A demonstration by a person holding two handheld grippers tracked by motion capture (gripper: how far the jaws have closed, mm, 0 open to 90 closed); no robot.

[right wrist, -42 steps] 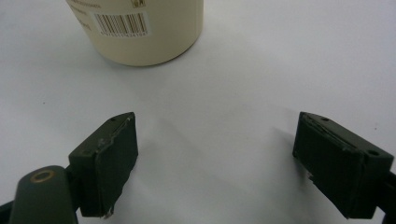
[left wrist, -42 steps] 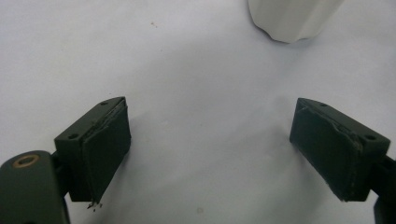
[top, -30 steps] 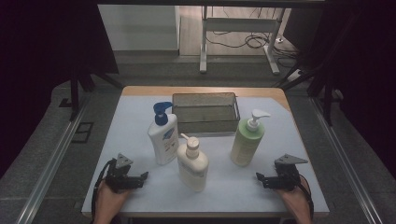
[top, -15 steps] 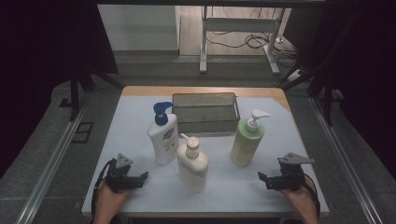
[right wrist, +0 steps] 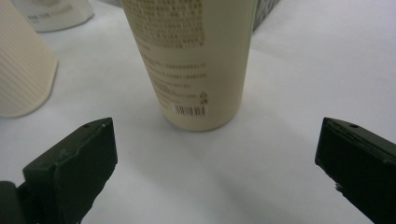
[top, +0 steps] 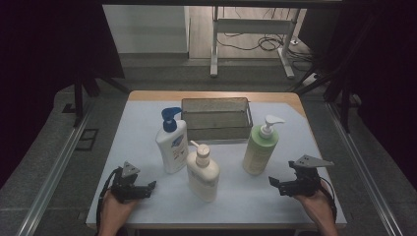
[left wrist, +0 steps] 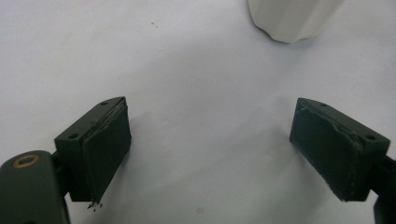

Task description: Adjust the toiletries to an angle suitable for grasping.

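Three pump bottles stand mid-table: a white one with a blue pump (top: 171,142), a cream one (top: 202,172) in front, and a green one with a white pump (top: 259,147) at the right. My left gripper (top: 150,186) rests low at the front left, open and pointing right, with a pale bottle base (left wrist: 292,18) ahead of it. My right gripper (top: 273,183) is held just above the table at the front right. Its jaws have just been opening, stand wide and hold nothing. They point at the green bottle (right wrist: 196,65), with the cream bottle (right wrist: 23,70) to its left.
A wire basket (top: 216,118) stands behind the bottles on the white table cover (top: 246,201). The table's wooden far edge (top: 211,94) shows beyond it. Metal rails run along both sides, and the floor lies dark past them.
The right hand has lifted its gripper a little off the table. The left gripper and the bottles have kept still.
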